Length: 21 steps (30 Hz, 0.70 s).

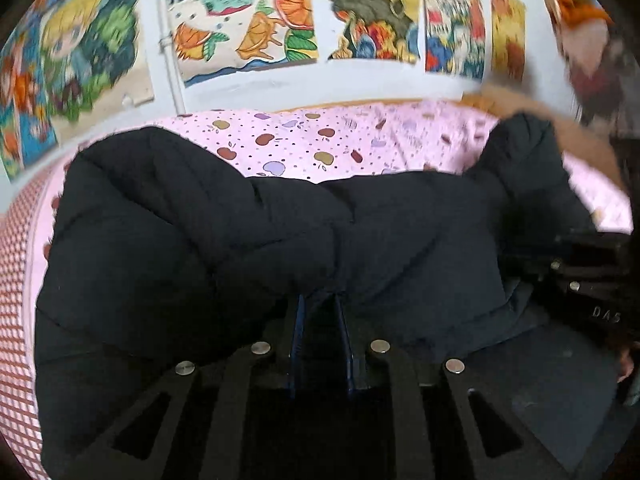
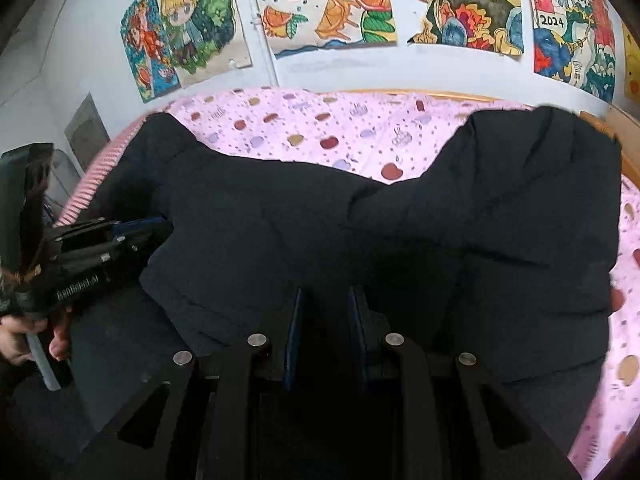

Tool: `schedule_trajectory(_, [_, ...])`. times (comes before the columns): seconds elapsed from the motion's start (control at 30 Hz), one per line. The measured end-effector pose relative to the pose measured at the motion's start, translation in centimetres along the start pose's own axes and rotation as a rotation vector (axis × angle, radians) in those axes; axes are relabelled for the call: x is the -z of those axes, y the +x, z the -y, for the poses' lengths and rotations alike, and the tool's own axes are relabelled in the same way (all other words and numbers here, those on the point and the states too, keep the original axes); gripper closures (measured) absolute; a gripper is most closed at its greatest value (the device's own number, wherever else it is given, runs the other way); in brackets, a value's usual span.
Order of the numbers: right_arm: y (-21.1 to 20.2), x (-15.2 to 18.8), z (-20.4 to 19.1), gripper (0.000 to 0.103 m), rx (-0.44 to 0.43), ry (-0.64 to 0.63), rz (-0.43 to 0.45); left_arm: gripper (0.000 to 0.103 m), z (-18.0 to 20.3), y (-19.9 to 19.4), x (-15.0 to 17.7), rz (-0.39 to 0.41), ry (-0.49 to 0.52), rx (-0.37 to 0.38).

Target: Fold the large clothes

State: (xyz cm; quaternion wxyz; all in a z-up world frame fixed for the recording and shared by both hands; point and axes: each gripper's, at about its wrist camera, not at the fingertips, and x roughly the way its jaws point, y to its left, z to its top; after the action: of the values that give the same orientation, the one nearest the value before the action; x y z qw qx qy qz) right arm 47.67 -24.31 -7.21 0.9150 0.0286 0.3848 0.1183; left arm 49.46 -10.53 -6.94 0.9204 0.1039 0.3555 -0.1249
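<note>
The padded black coat [image 1: 240,240] is soft and bulky; the left gripper [image 1: 320,304] and right gripper [image 2: 326,300] each pinch its near edge.

Pink sheet [image 2: 304,132] with apple and dot print lies ahead of the grippers, under and beyond them. Pink checked edging [image 1: 16,280] runs along the sheet's left side. Wooden frame [image 2: 440,95] shows past the sheet's far edge. White wall [image 2: 360,68] behind, hung with a row of coloured drawings [image 2: 328,8]; the right-hand one reads 2024. Grey panel [image 2: 86,132] low on the wall, far left.
</note>
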Motion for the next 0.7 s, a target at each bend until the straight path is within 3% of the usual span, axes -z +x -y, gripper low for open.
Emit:
schedule_trajectory(0.17, [-1.7,-0.3,0.3,0.083,-0.018,0.018,0.052,0.086,-2.0,-3.0,-0.1,0.095,-0.079,0.048])
schedule_trajectory(0.33, [-6.5,-2.4,-0.4,0.082,0.106,-0.062,0.232,0.086,-3.9,-7.0,-2.0,0.298,-0.148,-0.032])
schedule_trajectory(0.43, [-7.5,-5.3,0.8,0.082,0.169,0.005,0.310,0.086,-4.7,-7.4,-4.5,0.357,-0.190,-0.080])
schedule_trajectory(0.5, [-6.7,-7.1,2.3,0.082,0.182,0.071,0.314,0.086,-5.4,-6.2,-6.3,0.333,-0.216,-0.111])
schedule_trajectory(0.63, [-3.2,-7.9,5.9,0.082,0.270,0.195,0.224,0.086,-7.2,-1.8,-8.0,0.154,-0.265,-0.263])
schedule_trajectory(0.7, [-1.7,-7.4,7.3,0.082,0.280,0.258,0.185,0.083,-8.4,-0.4,-7.4,0.090,-0.317,-0.273])
